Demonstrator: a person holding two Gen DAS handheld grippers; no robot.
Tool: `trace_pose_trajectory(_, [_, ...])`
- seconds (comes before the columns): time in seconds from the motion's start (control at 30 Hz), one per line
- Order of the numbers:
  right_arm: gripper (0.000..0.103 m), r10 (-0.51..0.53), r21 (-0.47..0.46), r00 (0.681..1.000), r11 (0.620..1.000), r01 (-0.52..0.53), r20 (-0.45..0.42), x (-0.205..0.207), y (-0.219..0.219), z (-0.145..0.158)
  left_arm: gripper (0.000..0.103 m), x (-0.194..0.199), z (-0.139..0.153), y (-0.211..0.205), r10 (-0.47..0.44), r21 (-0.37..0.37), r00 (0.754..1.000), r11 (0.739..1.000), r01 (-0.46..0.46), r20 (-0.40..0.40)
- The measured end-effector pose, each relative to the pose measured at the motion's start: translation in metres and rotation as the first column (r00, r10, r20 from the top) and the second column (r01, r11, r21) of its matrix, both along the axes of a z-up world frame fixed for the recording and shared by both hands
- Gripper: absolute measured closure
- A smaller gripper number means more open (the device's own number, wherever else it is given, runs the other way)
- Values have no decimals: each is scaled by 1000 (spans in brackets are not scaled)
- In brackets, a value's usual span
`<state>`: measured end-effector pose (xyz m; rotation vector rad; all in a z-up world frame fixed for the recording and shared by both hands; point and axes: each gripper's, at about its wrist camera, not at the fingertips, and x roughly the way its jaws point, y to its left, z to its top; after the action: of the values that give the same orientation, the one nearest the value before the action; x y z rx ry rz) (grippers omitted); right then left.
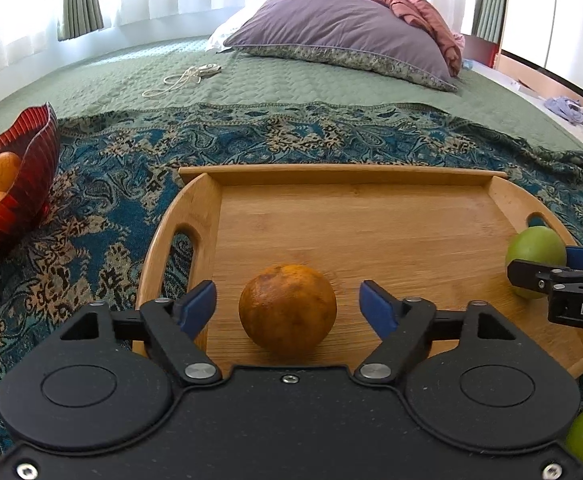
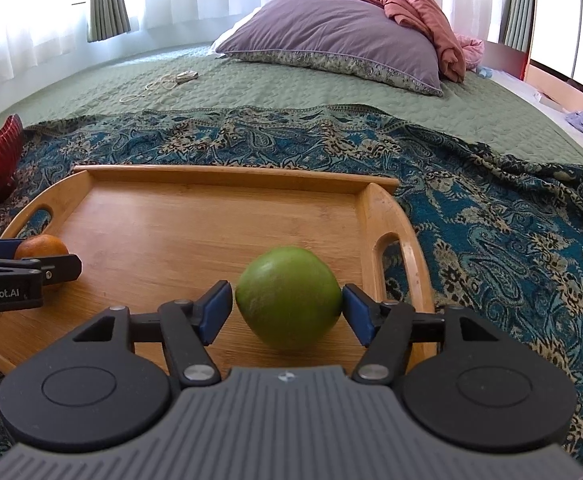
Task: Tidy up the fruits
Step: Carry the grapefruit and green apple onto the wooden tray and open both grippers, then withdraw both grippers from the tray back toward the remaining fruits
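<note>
Left gripper (image 1: 287, 306) jaws apart, clear of the round brown-speckled orange (image 1: 287, 310) sitting on the wooden handled tray (image 1: 331, 176). Right gripper (image 2: 287, 312) jaws apart around the round green fruit (image 2: 288, 298) on the same tray, contact unclear.

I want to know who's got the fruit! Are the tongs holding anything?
No. The left tongs stand open around the orange, not touching. The right tongs look open around the green fruit.
</note>
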<state>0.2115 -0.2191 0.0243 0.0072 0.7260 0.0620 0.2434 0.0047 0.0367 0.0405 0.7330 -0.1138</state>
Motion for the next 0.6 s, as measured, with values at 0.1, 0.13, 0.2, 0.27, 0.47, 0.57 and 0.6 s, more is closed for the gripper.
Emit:
trace_pose_trajectory(0.1, [22,-1,13,1000,1000,1,9,-4,-2,3,15,-4,3,-2,-4,10,1000,1000,4,9])
trace_pose_trajectory(0.13, [20,1,19,1000,1000,-1,13,-5,-3,4,14,-6,4,-3,-7,8,1000,1000,7,13])
trace_pose_trajectory(0.2, [18,7,28,1000,1000,-8,23,-8,-4,6,11,-9,6,-4,-14,-1,1000,1000,14,14])
trace_pose_trajectory(0.27, [16,13,27,999,1000,-14,35,-12,-4,9,9,-13,8,-4,-17,-9,1000,1000,17,14])
trace_pose_trajectory(0.47, [13,26,15,997,1000,-27,66,-24,-6,16,5,-27,15,-6,-40,0,999,999,40,37])
trace_pose_trajectory(0.57, [11,36,19,996,999,-38,84,-32,-8,19,4,-34,16,-7,-48,9,998,999,47,45])
trace_pose_trajectory(0.6, [10,38,21,995,999,-40,90,-34,-8,20,4,-36,17,-7,-49,11,998,999,49,46])
